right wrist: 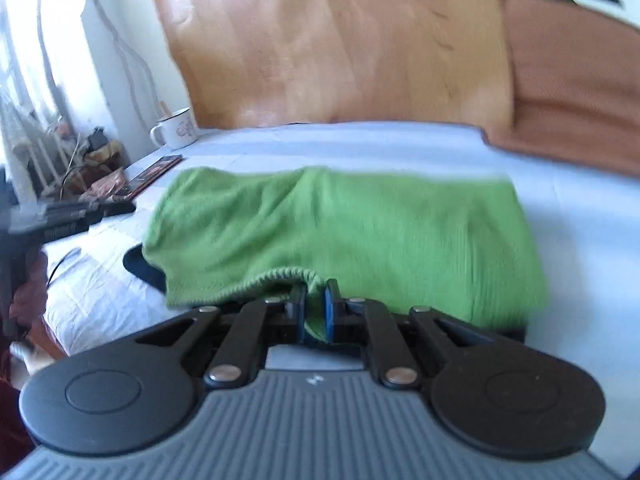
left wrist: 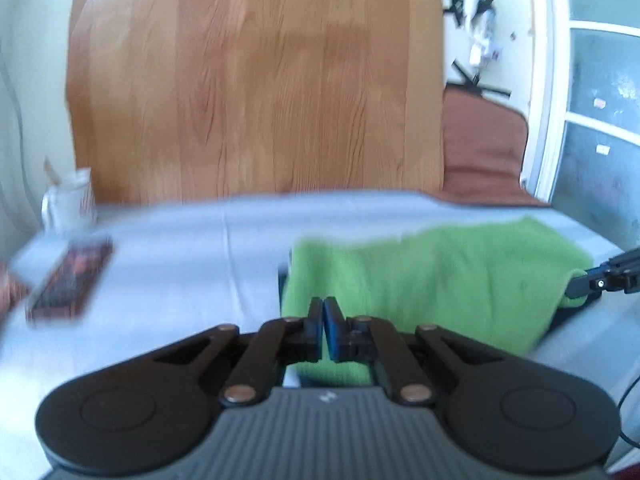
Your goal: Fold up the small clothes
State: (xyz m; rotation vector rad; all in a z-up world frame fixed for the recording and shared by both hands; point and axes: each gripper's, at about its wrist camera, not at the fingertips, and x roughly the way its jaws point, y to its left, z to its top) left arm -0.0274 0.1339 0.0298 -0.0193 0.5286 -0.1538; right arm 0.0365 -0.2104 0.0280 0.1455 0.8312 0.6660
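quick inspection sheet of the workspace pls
surface: pale sheet, creased.
job's things: green garment, dark cloth under its edge.
clutter: white mug; dark flat packet.
grippers: left tongs shut, whether they pinch fabric is unclear; right tongs shut on the garment's hem.
cables: thin dark cable at the sheet's edge.
surroundings: wooden board, brown cushion, window.

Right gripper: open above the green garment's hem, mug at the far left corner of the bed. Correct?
Not open. The right wrist view shows the right gripper shut on the green garment, hem pinched between its fingers. The mug is at the far left corner.
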